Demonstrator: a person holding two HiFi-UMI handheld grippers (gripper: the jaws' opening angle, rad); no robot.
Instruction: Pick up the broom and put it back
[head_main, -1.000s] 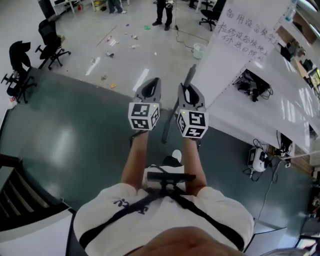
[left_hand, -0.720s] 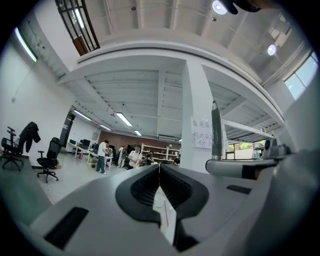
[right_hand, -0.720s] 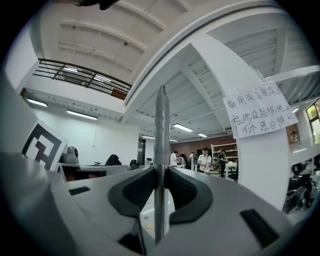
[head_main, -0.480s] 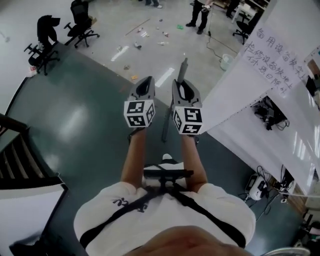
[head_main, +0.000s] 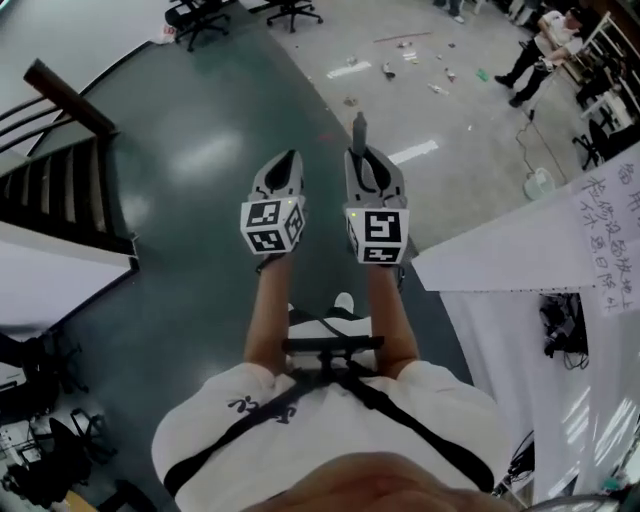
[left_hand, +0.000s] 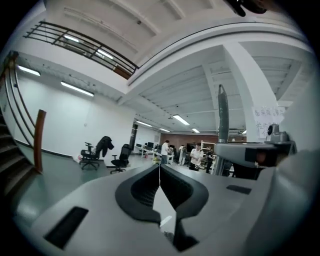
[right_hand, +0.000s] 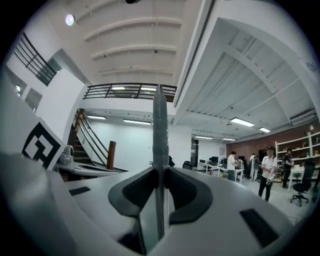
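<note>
The broom's grey handle (right_hand: 159, 127) stands upright between the jaws of my right gripper (right_hand: 160, 172), which is shut on it. In the head view the handle's top end (head_main: 358, 130) pokes up past the right gripper (head_main: 366, 162); the rest of the broom is hidden below the grippers and my arms. My left gripper (head_main: 286, 162) is held level just to the left of it, apart from the handle. Its jaws meet with nothing between them (left_hand: 159, 170). From the left gripper view, the handle (left_hand: 222, 117) rises on the right.
A staircase with a wooden rail (head_main: 60, 95) is at the left. A white board with handwriting (head_main: 600, 210) stands at the right. Office chairs (head_main: 200, 12), floor litter (head_main: 410, 55) and a standing person (head_main: 535, 50) are farther ahead on the pale floor.
The view has swung round: the staircase has come in at the left and the white board has slid to the right edge. Both grippers keep their pose side by side, broom handle still held.
</note>
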